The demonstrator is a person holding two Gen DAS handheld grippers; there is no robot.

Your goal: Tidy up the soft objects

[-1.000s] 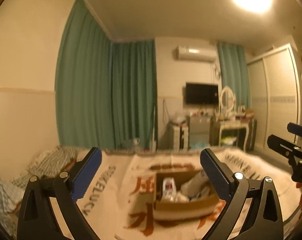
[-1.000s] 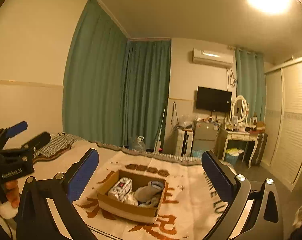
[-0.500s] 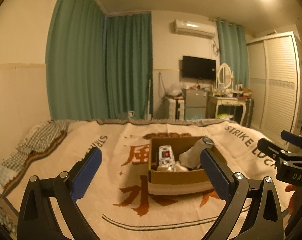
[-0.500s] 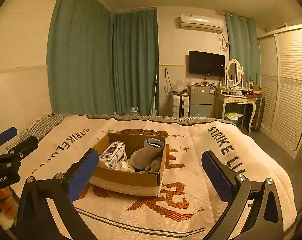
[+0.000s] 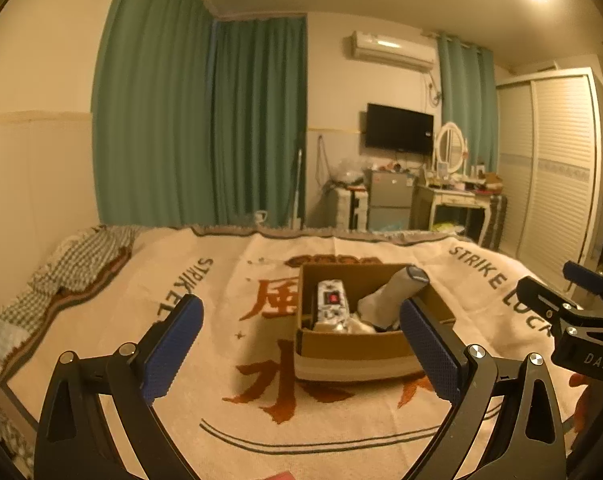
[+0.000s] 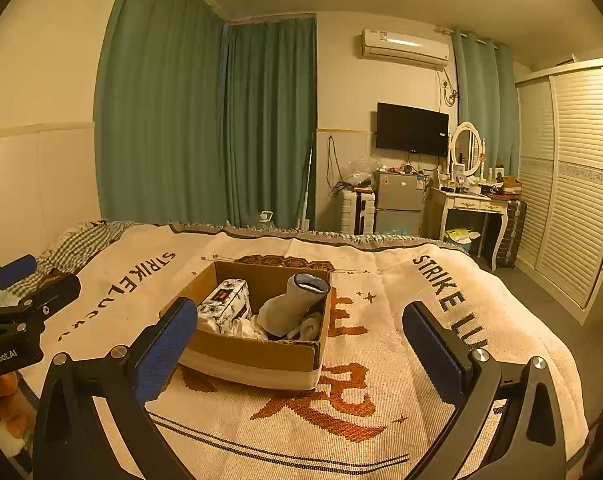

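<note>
A cardboard box (image 5: 353, 350) (image 6: 257, 356) sits on the bed's cream blanket. In it lie a grey sock (image 5: 389, 296) (image 6: 293, 304), a patterned white pouch (image 5: 331, 304) (image 6: 223, 306) and crumpled white cloth (image 6: 249, 326). My left gripper (image 5: 301, 344) is open and empty, held above the blanket in front of the box. My right gripper (image 6: 301, 344) is open and empty, also short of the box. Each gripper shows at the edge of the other's view, the right one (image 5: 573, 304) and the left one (image 6: 25, 292).
The cream blanket (image 6: 381, 380) with orange characters and "STRIKE LUCK" lettering covers the bed. Checked bedding (image 5: 81, 264) lies at the left edge. Beyond the bed stand green curtains (image 6: 205, 120), a small fridge (image 6: 397, 208), a dressing table (image 6: 473, 204) and a wardrobe (image 6: 573, 184).
Both grippers tilted down from the ceiling toward the bed and moved nearer the box. In the last half second both views lifted slightly. Both stayed open.
</note>
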